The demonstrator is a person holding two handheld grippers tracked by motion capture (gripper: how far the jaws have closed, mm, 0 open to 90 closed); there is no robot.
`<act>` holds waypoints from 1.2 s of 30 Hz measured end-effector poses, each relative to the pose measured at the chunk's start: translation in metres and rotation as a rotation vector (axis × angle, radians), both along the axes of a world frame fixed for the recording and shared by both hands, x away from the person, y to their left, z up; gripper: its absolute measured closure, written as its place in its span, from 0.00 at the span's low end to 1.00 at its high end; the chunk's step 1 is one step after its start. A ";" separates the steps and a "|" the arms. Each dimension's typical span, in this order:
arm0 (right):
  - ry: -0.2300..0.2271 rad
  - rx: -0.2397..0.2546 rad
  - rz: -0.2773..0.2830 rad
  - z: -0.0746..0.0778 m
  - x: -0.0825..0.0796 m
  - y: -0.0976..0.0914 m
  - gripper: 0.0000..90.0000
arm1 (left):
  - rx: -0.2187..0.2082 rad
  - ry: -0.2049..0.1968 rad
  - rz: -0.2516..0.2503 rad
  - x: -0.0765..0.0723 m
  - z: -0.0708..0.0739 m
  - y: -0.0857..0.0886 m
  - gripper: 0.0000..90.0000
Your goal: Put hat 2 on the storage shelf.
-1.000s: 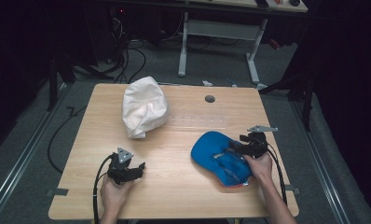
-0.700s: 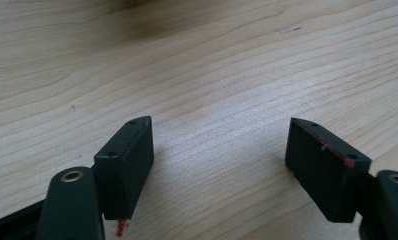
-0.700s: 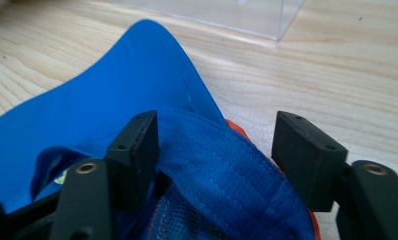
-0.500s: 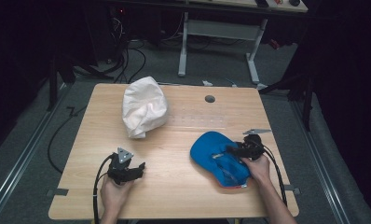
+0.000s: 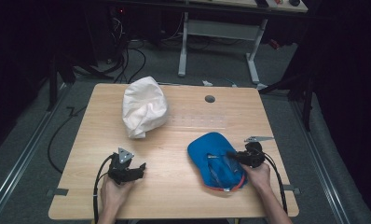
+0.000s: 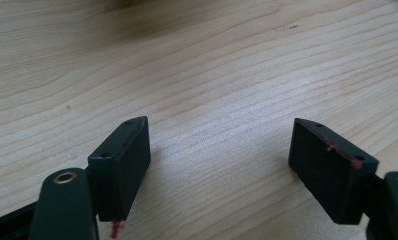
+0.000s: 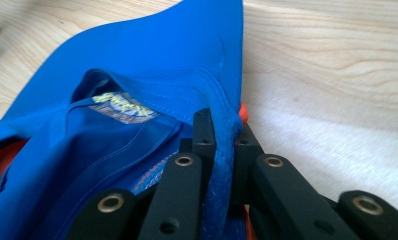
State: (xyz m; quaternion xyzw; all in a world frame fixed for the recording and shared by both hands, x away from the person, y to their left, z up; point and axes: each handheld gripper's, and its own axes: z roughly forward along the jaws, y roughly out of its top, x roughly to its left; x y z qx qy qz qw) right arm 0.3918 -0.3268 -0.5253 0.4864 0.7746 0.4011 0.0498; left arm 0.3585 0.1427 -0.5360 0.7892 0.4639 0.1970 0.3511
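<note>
Worktop: a pale wooden worktop [image 5: 183,140] with rounded corners stands on a grey floor, dark all around; a small round hole [image 5: 209,99] sits near its far edge, right of the middle.
White bundle: a crumpled white cloth bundle [image 5: 144,112] lies on the far left part of the worktop, well apart from both hands.
Blue cap: a bright blue cap [image 5: 214,158] lies on the near right part of the worktop, inside facing up, with an orange edge at its near side. In the right gripper view a yellow label [image 7: 122,106] is sewn inside it and orange lining peeks out at the left.
Right hand-held gripper: the right hand-held gripper [image 5: 234,157] lies low at the cap's right side, held by the person's right hand [image 5: 256,173]. Its jaws have just been closing and now stand clenched on the cap's blue fabric rim, which is pinched upright between the two black jaws in the right gripper view [image 7: 222,145].
Left hand-held gripper: the left hand-held gripper [image 5: 138,169] rests near the front left of the worktop in the person's left hand [image 5: 113,190], well apart from the cap and pointing toward it. Its jaws have just opened a little further and stand released, wide apart, with bare wood between them in the left gripper view [image 6: 219,165].
Cables: a black cable trails from each hand-held gripper toward the near edge.
</note>
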 end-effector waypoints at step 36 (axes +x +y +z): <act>-0.077 0.224 -0.002 0.073 -0.011 0.024 0.96 | 0.027 -0.143 -0.284 -0.024 0.028 -0.074 0.24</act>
